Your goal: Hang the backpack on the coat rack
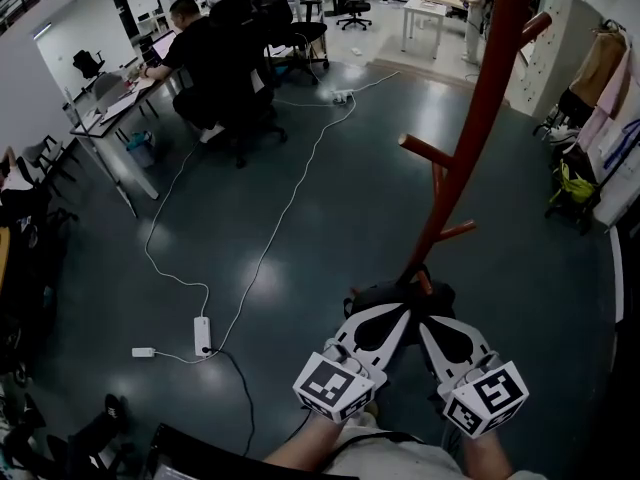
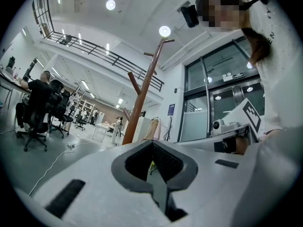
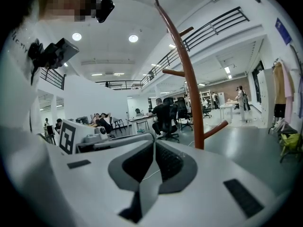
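Left gripper [image 1: 403, 315], right gripper [image 1: 424, 322]: jaws pressing together, empty, pointing at backpack [image 1: 372, 295] lying on floor at coat rack [image 1: 480, 118] foot.

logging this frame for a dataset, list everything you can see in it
coat rack: 1, red-brown, floor, centre right
backpack: 1, black, floor at rack's foot
cables: a few, mostly white, across floor
power strip: 1, white, floor left
person: 1, black top, seated at desk, far left
clothes: several, pink and tan, hanging far right
left gripper: 1, white, shut, over backpack
right gripper: 1, white, shut, alongside
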A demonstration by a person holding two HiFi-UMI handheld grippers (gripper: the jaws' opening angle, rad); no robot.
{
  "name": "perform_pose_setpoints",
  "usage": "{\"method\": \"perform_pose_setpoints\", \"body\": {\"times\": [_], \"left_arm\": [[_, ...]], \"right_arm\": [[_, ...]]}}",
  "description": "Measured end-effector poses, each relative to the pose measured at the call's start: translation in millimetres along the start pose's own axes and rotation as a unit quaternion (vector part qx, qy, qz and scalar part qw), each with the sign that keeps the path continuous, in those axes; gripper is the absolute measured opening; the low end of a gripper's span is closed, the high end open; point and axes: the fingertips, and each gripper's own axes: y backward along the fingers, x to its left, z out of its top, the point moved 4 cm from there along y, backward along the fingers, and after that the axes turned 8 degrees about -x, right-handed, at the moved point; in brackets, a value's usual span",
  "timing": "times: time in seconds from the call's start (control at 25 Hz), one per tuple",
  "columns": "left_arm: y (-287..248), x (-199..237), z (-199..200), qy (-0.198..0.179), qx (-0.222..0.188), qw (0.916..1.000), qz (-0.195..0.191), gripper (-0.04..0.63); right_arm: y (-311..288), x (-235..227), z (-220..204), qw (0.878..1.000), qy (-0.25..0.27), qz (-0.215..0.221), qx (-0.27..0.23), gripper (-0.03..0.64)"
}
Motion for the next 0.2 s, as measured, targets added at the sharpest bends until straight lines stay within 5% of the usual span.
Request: {"method": "perform_pose_setpoints", "body": {"times": [0.2], "left_arm": [[1.0,-9.2,3.2,-0.001,0.000,1.0000,-0.007,0.009]], "right_arm": [[7.4,2.0,2.9,1.000,0.011,-0.011,-0.006,0.028]]}}
